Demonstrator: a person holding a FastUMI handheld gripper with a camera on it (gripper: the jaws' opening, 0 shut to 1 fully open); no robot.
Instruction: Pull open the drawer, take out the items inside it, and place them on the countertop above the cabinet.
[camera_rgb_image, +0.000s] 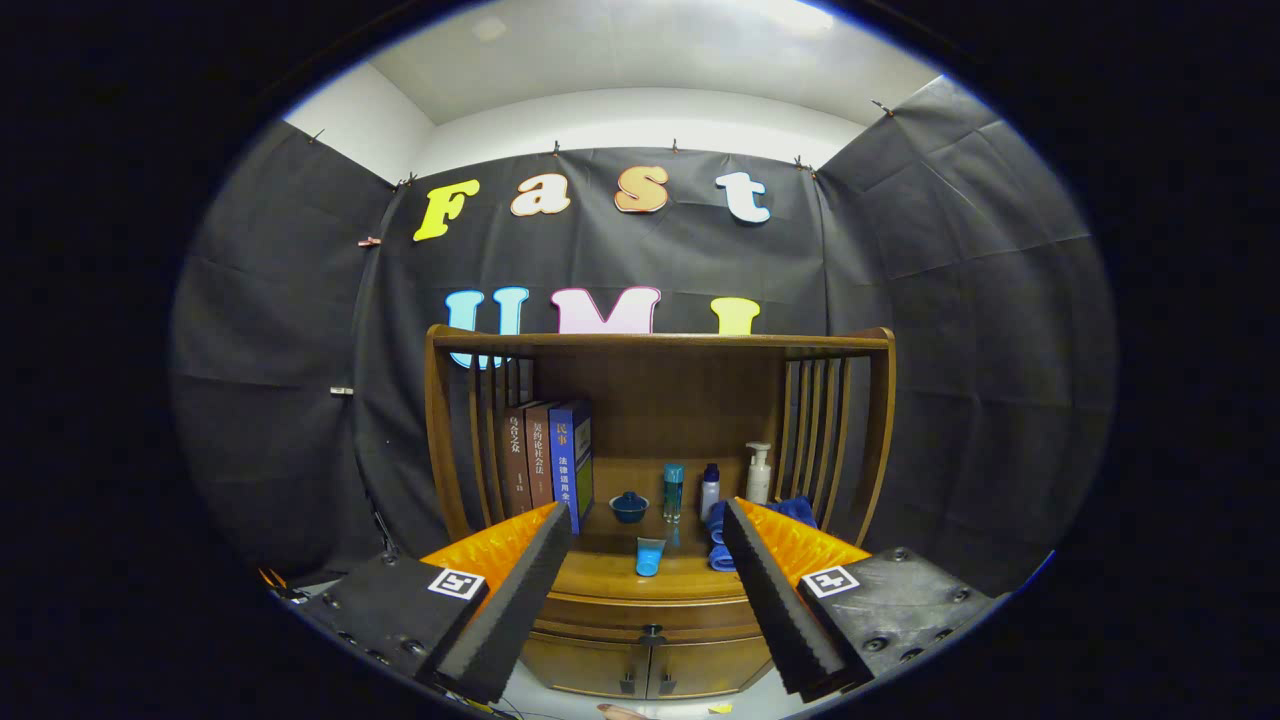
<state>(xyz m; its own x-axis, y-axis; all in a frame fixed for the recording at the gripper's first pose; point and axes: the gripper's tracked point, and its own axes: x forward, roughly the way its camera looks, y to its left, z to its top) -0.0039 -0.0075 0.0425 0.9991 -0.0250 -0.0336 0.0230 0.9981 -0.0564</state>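
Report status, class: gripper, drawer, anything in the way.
Gripper open, holding nothing. Drawer shut, knob just ahead between the fingers. Blue tube and blue towel on the countertop.

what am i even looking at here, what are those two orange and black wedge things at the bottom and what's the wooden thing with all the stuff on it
The wedges are the two fingers of a hand-held set of tongs; a person carries it, and no robot arm is involved. The camera rides on the tongs and looks forward along the fingers, which is why they frame the bottom of the round, bent-looking picture. They stand apart, open, holding nothing.

Beyond them is a wooden cabinet with slatted sides. On its countertop stand three books, a small dark blue bowl, a teal bottle, a blue-capped bottle and a white pump bottle. A light blue tube lies nearer the front, with a folded blue cloth partly behind the right finger.

Below the countertop is the drawer, shut, with a dark knob between the fingers, and two small doors under it.
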